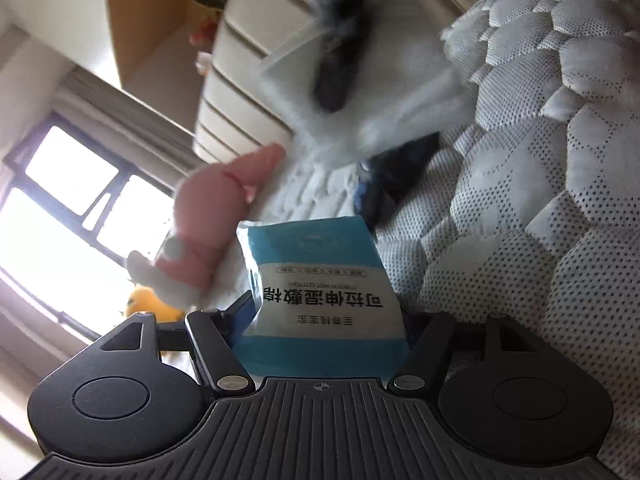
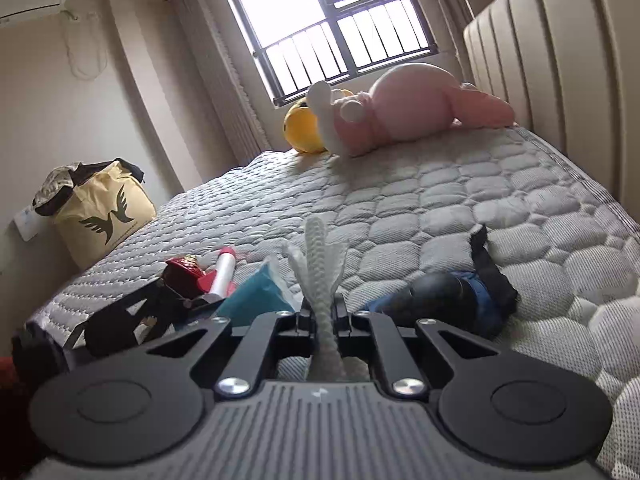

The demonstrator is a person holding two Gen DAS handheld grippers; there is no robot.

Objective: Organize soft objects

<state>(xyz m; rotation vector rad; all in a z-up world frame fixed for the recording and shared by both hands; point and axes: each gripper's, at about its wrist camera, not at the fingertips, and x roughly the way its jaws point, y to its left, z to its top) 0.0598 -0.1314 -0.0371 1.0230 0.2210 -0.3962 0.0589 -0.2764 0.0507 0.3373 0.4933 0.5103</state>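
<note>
A blue-and-white packet of cotton pads (image 1: 320, 296) sits clamped between the jaws of the left gripper (image 1: 320, 320), held above the quilted mattress (image 1: 540, 200). The right gripper (image 2: 322, 312) is clenched on a white mesh strip (image 2: 318, 256) that stands up between its jaws. A pink plush toy (image 2: 408, 108) and a yellow plush toy (image 2: 300, 126) lie at the mattress's far edge, the pink one by the padded headboard (image 2: 560, 52). A dark blue cloth bundle (image 2: 460, 292) lies near the right gripper.
</note>
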